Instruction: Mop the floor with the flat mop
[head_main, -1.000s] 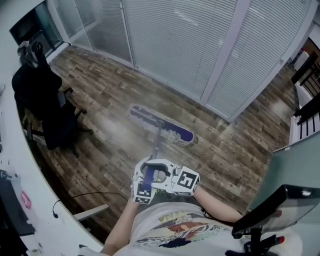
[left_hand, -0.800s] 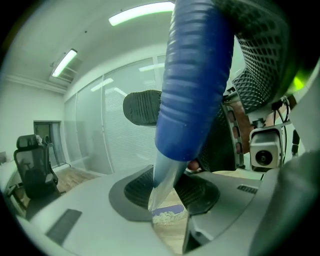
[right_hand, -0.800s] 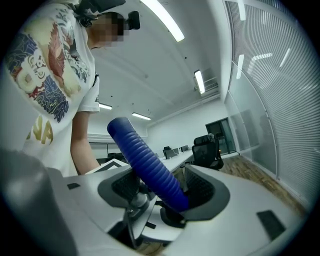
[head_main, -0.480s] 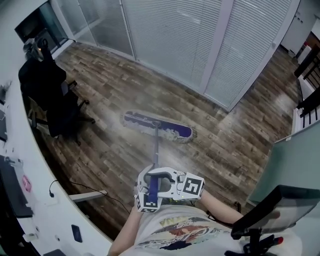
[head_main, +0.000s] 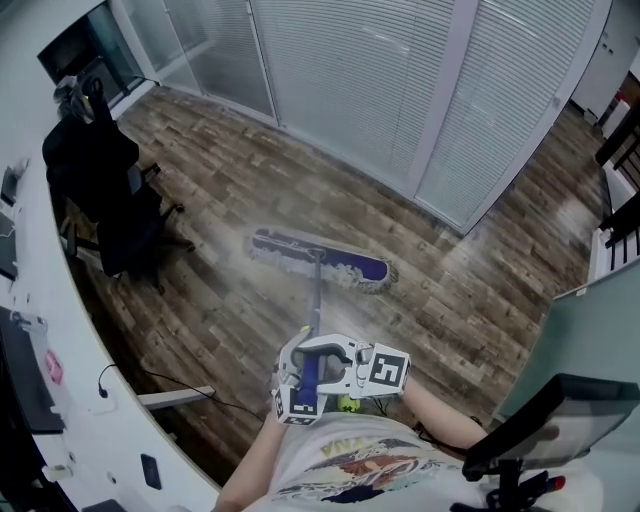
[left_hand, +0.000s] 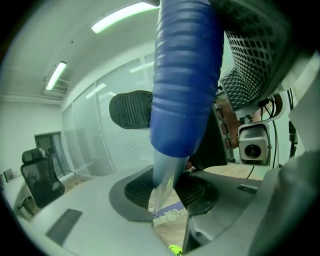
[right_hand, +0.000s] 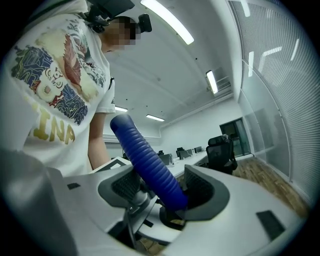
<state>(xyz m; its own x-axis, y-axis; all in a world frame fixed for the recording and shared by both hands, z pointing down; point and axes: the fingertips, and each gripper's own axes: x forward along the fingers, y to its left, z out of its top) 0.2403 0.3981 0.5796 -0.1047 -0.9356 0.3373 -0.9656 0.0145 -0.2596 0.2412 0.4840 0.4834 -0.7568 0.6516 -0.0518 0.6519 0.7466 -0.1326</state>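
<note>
Since the flat mop (head_main: 320, 258) seems light and stiff, left tool (left_hand: 170, 192) and right tool (right_hand: 162, 187) clamp its ribbed handle (right_hand: 150, 160), 6 o'clock.

You're standing in an open-plan office: a black swivel chair (head_main: 112, 195) sits at a long white desk (head_main: 75, 300), with glass partition walls behind slatted blinds (head_main: 350, 80), ceiling strip lights (right_hand: 167, 21), and further rows of desks (right_hand: 192, 159).

floor (head_main: 480, 300) R of mop (head_main: 318, 258): free | chair (head_main: 112, 200) L | glass wall (head_main: 350, 90) ahead
</note>
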